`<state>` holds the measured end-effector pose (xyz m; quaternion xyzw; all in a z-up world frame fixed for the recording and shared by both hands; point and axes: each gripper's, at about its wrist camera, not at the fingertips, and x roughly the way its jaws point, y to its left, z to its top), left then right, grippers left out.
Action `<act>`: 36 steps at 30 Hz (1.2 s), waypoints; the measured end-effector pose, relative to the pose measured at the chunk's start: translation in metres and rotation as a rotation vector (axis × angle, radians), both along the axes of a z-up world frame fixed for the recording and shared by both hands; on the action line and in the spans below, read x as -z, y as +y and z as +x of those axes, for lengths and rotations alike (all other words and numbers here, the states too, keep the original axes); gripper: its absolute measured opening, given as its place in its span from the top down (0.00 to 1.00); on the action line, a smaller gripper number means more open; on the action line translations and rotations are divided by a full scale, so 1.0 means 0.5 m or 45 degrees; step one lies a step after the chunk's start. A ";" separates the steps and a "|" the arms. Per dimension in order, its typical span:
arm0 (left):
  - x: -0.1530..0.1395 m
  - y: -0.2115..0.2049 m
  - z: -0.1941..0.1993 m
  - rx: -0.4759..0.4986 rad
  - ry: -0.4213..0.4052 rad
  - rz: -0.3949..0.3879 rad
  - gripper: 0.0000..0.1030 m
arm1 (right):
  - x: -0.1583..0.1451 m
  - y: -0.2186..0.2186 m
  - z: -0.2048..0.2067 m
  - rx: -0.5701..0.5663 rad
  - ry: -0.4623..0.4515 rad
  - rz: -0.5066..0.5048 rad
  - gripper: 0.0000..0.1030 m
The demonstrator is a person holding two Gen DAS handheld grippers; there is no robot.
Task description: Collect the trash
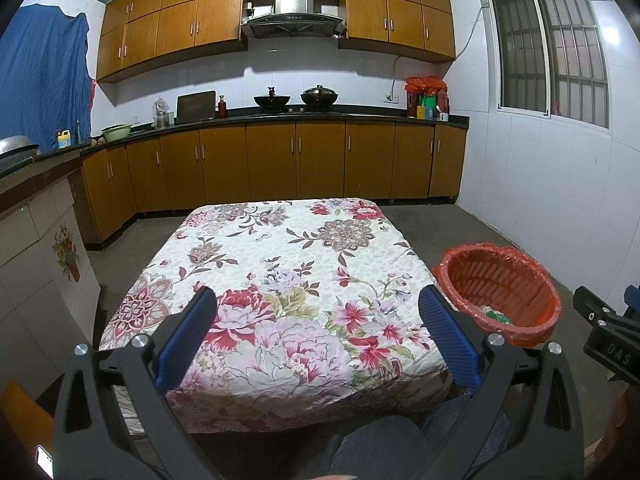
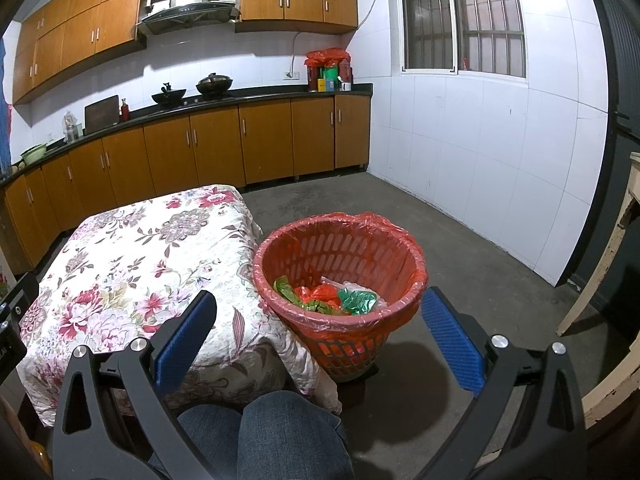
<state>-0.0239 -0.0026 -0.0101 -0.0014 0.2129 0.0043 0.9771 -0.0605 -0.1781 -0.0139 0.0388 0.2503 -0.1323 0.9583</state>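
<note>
1. Since the trash point(image 2: 332, 296) already lies crumpled in the lined orange basket point(image 2: 416, 264) on the floor, touching the table's point(image 1: 280, 264) cloth corner, I judge little remains to gather.
2. Both my left gripper point(image 1: 318, 334) and right gripper point(image 2: 318, 334) hang wide, holding nothing.
3. Swinging my right gripper low could knock the light basket over and spill wrappers.
4. Catching the cloth would drag it.

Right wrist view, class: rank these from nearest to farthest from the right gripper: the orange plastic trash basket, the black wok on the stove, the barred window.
1. orange plastic trash basket, just ahead between the fingers
2. barred window, upper right wall
3. black wok, far counter, left; close to the window's rank
</note>
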 end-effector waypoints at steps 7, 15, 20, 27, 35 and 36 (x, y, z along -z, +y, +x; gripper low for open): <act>0.000 -0.001 0.000 0.000 0.001 0.000 0.04 | 0.000 0.000 0.000 0.000 0.002 0.001 0.02; 0.001 -0.003 0.000 0.003 0.004 -0.001 0.04 | 0.000 0.000 0.000 0.000 0.001 0.001 0.02; 0.001 -0.004 0.000 0.003 0.005 -0.002 0.04 | 0.003 0.002 0.000 0.002 0.004 0.001 0.02; 0.005 -0.006 0.001 0.005 0.008 -0.001 0.04 | 0.002 0.000 0.000 0.002 0.004 0.002 0.02; 0.006 -0.005 0.001 0.004 0.009 -0.003 0.04 | 0.002 -0.001 0.000 0.001 0.005 0.001 0.02; 0.006 -0.005 0.001 0.004 0.010 -0.003 0.04 | 0.001 -0.001 0.000 0.002 0.005 0.002 0.02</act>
